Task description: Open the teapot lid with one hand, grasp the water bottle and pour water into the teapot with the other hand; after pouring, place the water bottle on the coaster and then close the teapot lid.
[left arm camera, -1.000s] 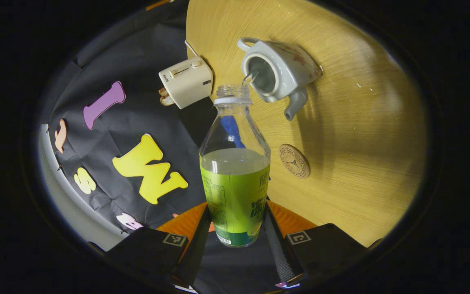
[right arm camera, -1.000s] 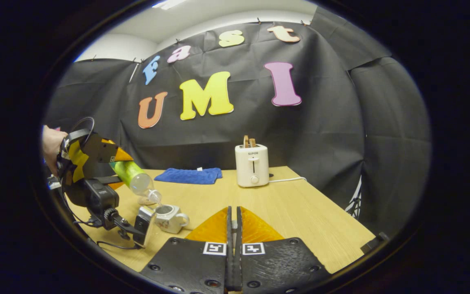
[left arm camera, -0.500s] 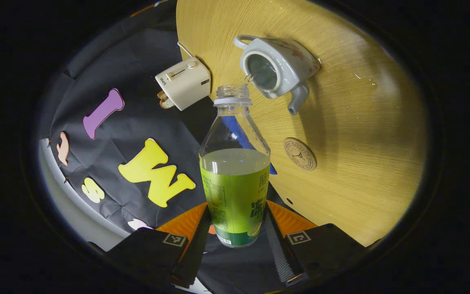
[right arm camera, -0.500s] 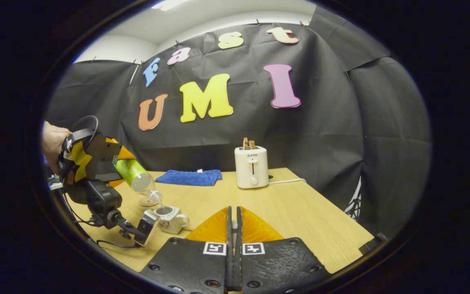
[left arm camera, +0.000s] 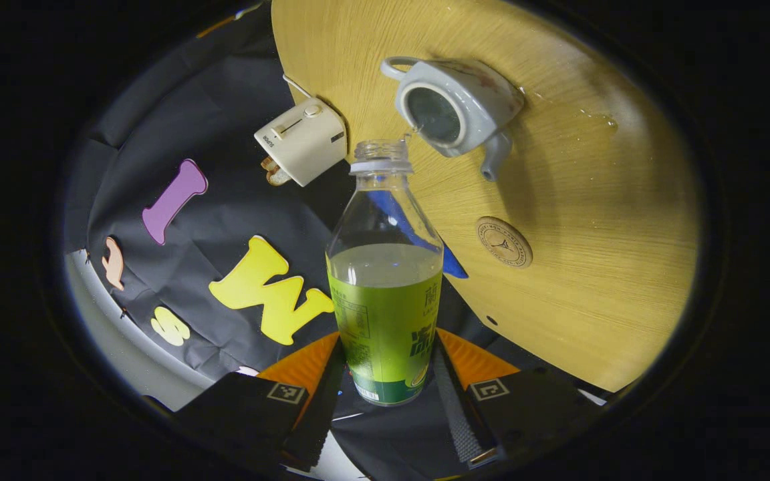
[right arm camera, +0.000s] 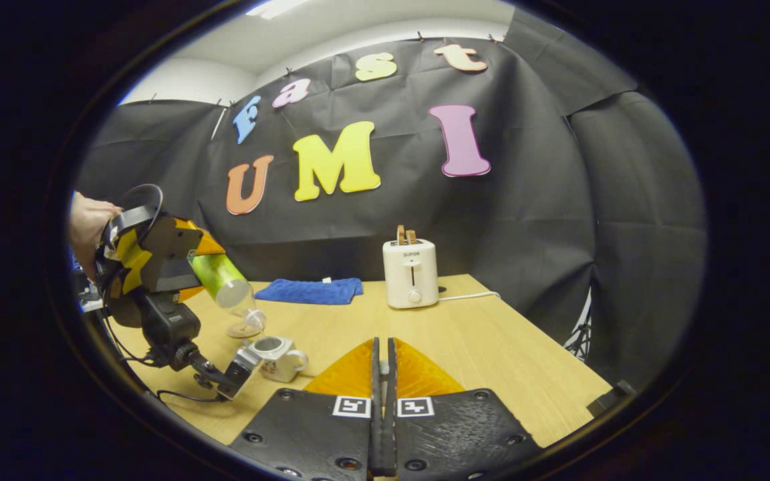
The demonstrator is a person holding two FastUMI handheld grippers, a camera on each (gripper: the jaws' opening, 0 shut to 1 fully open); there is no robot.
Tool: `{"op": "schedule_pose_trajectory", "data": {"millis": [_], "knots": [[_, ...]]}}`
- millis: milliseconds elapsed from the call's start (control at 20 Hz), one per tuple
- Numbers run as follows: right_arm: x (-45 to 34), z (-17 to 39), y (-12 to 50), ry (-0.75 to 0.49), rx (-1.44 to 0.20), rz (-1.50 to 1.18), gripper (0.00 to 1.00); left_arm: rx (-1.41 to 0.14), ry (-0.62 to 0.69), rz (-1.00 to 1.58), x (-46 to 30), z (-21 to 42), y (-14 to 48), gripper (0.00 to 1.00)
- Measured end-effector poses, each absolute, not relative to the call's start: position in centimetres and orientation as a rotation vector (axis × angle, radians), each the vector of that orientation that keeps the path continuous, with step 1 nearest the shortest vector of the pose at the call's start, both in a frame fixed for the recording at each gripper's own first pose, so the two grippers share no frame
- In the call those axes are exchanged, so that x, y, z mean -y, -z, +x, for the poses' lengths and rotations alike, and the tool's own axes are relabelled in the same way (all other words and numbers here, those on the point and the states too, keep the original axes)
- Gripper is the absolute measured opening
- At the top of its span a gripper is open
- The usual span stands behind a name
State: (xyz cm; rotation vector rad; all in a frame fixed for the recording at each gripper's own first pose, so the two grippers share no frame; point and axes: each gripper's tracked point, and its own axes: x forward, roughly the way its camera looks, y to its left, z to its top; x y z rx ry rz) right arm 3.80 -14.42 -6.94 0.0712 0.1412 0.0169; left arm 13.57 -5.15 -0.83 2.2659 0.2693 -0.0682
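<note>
Bare table (right arm camera: 492, 347) right of teapot (right arm camera: 278, 349); toaster (right arm camera: 412, 272), blue cloth (right arm camera: 310, 290) line back edge.

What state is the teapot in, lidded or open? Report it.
Open. In the left gripper view the teapot shows a bare round mouth with a dark inside, no lid on it, and the tilted water bottle points its neck toward it.

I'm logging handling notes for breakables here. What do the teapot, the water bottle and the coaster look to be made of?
Teapot: probably glazed ceramic, given its glossy pale body with a painted pattern and thick rim.
Water bottle: clear plastic, likely thin-walled; see-through above the liquid line, with a shiny green wrap label and threaded neck.
Coaster: seemingly wood or cork, a matte tan disc with a dark printed emblem.
</note>
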Motion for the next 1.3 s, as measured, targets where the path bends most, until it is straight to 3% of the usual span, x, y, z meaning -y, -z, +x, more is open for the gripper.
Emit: {"op": "schedule_pose_trajectory", "data": {"millis": [900, 1300], "knots": [[14.7, 3.5, 6.5, -0.013, -0.131, 0.077, 0.00, -0.235, 0.063, 2.241, 5.6, 13.8, 0.3, 0.74], [14.5, 3.3, 5.5, -0.004, -0.121, 0.071, 0.00, -0.201, 0.071, 2.042, 4.2, 13.5, -0.1, 0.74]]}}
